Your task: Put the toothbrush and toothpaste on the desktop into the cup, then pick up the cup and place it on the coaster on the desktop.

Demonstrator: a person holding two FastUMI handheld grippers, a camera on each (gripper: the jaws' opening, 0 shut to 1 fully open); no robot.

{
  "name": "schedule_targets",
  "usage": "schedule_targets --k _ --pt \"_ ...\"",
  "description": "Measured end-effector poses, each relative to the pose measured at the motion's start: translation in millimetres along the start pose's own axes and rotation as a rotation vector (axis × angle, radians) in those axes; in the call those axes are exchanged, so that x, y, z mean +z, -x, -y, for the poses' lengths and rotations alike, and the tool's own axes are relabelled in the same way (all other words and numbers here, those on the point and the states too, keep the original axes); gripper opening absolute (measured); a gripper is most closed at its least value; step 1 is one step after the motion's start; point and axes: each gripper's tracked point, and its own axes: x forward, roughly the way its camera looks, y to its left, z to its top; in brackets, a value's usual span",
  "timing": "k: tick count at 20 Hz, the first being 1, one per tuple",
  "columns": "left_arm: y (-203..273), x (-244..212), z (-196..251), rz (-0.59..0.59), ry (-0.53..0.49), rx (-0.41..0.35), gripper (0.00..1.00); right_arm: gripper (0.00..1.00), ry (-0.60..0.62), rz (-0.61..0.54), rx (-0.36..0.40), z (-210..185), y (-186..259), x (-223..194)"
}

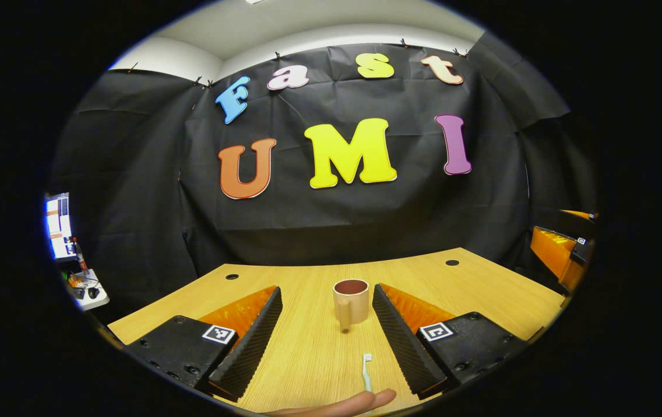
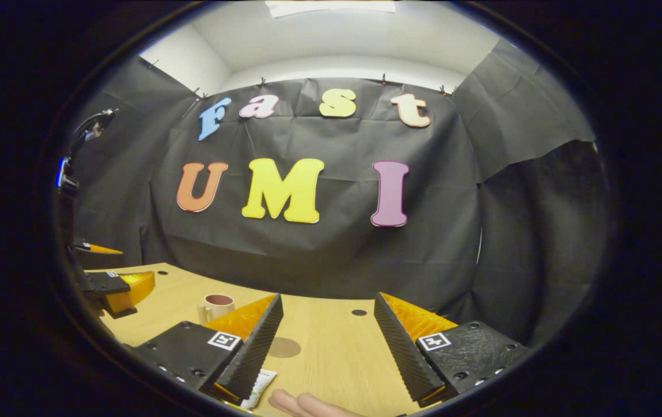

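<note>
Wooden desktop [image 1: 481,289] carries the cup [image 1: 351,301]: toothbrush [image 1: 366,370] lies just before it, toothpaste [image 2: 261,388] and coaster [image 2: 283,347] off to its side. My left gripper [image 1: 328,341] and right gripper [image 2: 325,347] both gape wide, holding nothing. Loading the cup seems the step; I must close on the slim toothbrush.

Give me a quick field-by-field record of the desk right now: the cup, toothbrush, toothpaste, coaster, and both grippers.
cup: upright on the desktop, between the left gripper's fingers but untouched
toothbrush: flat on the desktop, bristle end toward the cup
toothpaste: lying by the right gripper's inner finger, partly hidden
coaster: round, bare, ahead of the right gripper
left gripper: open, holding nothing
right gripper: open, holding nothing
task progress: nothing in the cup yet, as far as visible
</note>
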Motion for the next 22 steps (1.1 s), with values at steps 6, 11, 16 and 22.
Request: schedule_targets --k 6,11,16,22 --pt "0.9 -1.5 5.3 -0.002 0.003 -0.018 0.99 0.95 0.007 0.006 0.002 -2.8 1.5 1.1" --pt "-1.0 -8.4 10.7 -0.032 0.017 -0.035 0.99 0.97 0.013 0.001 0.007 -5.6 0.3 -0.9" --pt "-6.2 -40.8 24.7 -0.149 0.047 -0.080 0.99 0.95 -0.001 -0.027 0.012 -5.5 -4.5 -8.6" --pt "-6.2 -116.7 60.7 -0.453 0.091 -0.198 1.00 0.95 -0.007 -0.066 0.025 -11.6 -10.2 -20.6"
